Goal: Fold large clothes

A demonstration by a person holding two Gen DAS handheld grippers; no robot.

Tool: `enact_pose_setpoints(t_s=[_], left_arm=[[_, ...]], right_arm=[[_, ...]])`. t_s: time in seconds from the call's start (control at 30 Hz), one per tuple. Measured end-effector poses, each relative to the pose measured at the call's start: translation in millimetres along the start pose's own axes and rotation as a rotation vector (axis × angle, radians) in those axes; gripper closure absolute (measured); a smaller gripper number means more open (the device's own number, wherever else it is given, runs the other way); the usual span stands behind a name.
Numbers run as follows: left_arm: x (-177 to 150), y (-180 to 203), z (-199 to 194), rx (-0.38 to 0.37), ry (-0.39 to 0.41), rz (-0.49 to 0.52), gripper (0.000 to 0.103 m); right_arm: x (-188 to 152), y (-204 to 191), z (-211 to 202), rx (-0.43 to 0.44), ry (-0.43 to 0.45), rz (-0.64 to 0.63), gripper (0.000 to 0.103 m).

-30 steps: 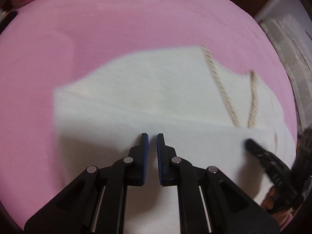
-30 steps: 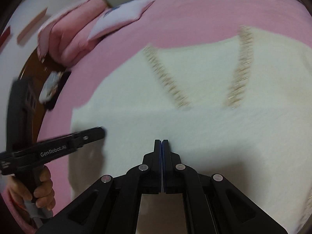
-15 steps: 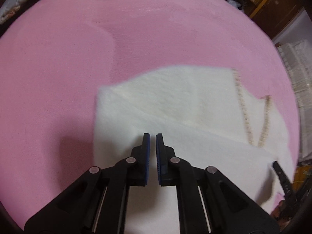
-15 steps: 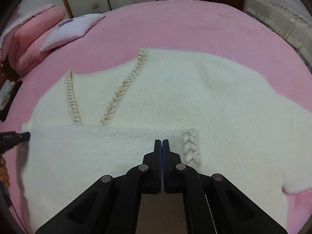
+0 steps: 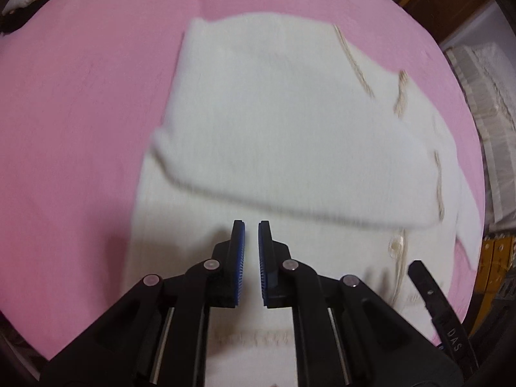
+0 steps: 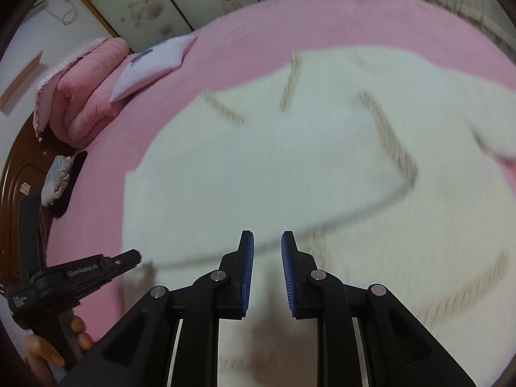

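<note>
Cream fleece garment (image 5: 290, 129) lies spread on the pink bedspread (image 5: 80, 113), roughly centred, with braided beige trim (image 5: 354, 61) running in short diagonal lines across it. One layer is folded over; its edge crosses just ahead of both sets of fingertips, slightly lifted and blurred in both views. Left gripper (image 5: 251, 235) points steeply down over the near part of the garment, blue pads nearly together with only a narrow slit and no cloth in it, so effectively closed and empty. Right gripper (image 6: 267, 242) is also over the garment; its jaws have just been opening and now stand apart with a clear gap. The folded edge passes right at its tips, but nothing looks pinched between the pads; motion blur makes that hard to confirm. In the right wrist view the left gripper's body shows low at the left edge over the bedspread, held by a hand (image 6: 48, 351). A folded pink quilt (image 6: 80, 93) and a pale pillow (image 6: 151, 64) sit at the far left end of the bed, well away from the garment. A button (image 5: 396, 244) is visible near the garment's placket in the left wrist view.
</note>
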State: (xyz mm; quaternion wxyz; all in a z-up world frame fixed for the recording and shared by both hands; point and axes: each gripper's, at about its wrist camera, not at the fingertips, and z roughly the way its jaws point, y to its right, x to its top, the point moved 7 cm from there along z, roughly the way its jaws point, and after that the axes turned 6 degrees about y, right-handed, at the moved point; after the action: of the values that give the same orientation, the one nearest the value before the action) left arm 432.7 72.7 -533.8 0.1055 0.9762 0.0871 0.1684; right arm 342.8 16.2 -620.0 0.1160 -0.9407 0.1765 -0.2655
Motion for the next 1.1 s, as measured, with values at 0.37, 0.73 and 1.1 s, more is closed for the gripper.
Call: enact_pose_setpoints(t_s=[0.37,0.73,1.1], left_arm=[[-105,58,-33,-0.004,-0.089,0.136,0.048],[-155,208,-45,0.002,-0.118,0.218,0.046],[-205,384,-26,-0.06,-0.171,0.406,0.046]], right_arm=[[-94,25,-27,0.049,-0.155,0.046,0.059],[-71,171,-110,0.052,-0.154,0.097,0.031],[9,406,-148,-0.08,-0.052,0.399,0.026]])
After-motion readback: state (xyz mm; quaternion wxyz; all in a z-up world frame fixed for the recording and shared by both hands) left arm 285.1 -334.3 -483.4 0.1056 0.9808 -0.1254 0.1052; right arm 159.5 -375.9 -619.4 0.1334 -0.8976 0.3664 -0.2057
